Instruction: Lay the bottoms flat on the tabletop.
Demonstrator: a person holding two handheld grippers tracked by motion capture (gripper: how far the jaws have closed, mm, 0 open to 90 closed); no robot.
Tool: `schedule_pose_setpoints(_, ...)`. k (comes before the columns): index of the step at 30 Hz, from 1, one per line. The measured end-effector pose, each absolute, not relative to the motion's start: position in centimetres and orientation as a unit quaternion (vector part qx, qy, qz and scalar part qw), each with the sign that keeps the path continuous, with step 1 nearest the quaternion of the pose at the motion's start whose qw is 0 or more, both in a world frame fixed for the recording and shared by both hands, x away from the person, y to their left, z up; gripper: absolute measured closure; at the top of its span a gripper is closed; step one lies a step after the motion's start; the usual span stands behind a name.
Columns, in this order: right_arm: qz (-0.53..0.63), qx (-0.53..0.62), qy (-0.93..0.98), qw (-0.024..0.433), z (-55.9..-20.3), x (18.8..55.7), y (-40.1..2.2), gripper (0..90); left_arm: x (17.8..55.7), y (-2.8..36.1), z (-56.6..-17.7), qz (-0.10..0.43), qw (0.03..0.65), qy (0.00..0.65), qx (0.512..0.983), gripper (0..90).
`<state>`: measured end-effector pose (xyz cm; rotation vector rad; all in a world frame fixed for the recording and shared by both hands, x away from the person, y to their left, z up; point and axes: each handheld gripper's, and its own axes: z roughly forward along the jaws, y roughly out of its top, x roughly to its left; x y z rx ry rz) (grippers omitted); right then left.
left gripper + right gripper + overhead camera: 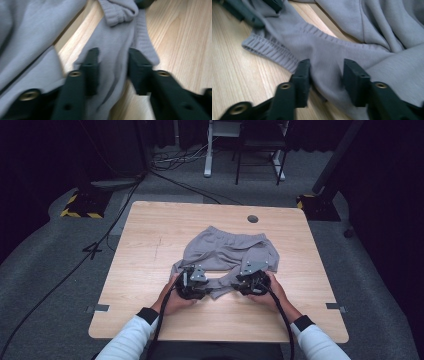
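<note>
A grey garment [227,252] is seen lying rumpled near the middle of the wooden counter [150,250], its elastic waistband turned to the far side. At its near edge the left gripper [192,281] and the right gripper [252,279] are held side by side, each in a hand with a white sleeve.

In the left gripper view, the left gripper [112,67] is seen partly open, a narrow ribbed strip of the fabric lying between its black jaws; whether the pads press on it cannot be told. In the right gripper view, the right gripper [325,75] is likewise partly open, set astride a fold of cloth beside a ribbed cuff [269,51]; no clamping is visible there.

The garment is a soft, matt knit with stitched ribbing at its hems. The counter is of pale, straight-grained wood with rounded corners.
</note>
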<state>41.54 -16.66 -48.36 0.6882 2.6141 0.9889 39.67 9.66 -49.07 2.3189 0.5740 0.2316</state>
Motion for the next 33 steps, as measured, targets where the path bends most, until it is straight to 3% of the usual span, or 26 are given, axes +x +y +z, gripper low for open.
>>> schedule_pose_setpoints(3,0.345,0.235,0.900,0.129,-48.2,41.5,-17.4,74.3,39.8,10.4,-48.7,0.089,0.358,0.220,0.903,82.3)
schedule_pose_setpoints(7,0.357,0.240,0.892,0.138,-47.0,41.4,-18.9,85.4,39.6,11.4,-48.3,0.100,0.345,0.216,0.908,84.8)
schedule_pose_setpoints(20,0.392,0.331,0.834,0.202,-43.5,40.6,-26.8,86.3,38.4,20.1,-45.9,0.157,0.361,0.298,0.870,84.3)
schedule_pose_setpoints(22,0.388,0.349,0.825,0.218,-43.3,40.5,-28.2,85.1,38.4,21.2,-45.8,0.166,0.360,0.318,0.861,80.1)
schedule_pose_setpoints(27,0.384,0.401,0.794,0.249,-43.1,40.1,-30.6,59.8,38.2,22.1,-45.3,0.168,0.384,0.322,0.849,66.8)
schedule_pose_setpoints(33,0.405,0.386,0.792,0.245,-42.8,38.2,-30.8,57.0,38.7,20.9,-44.4,0.180,0.398,0.329,0.837,46.1)
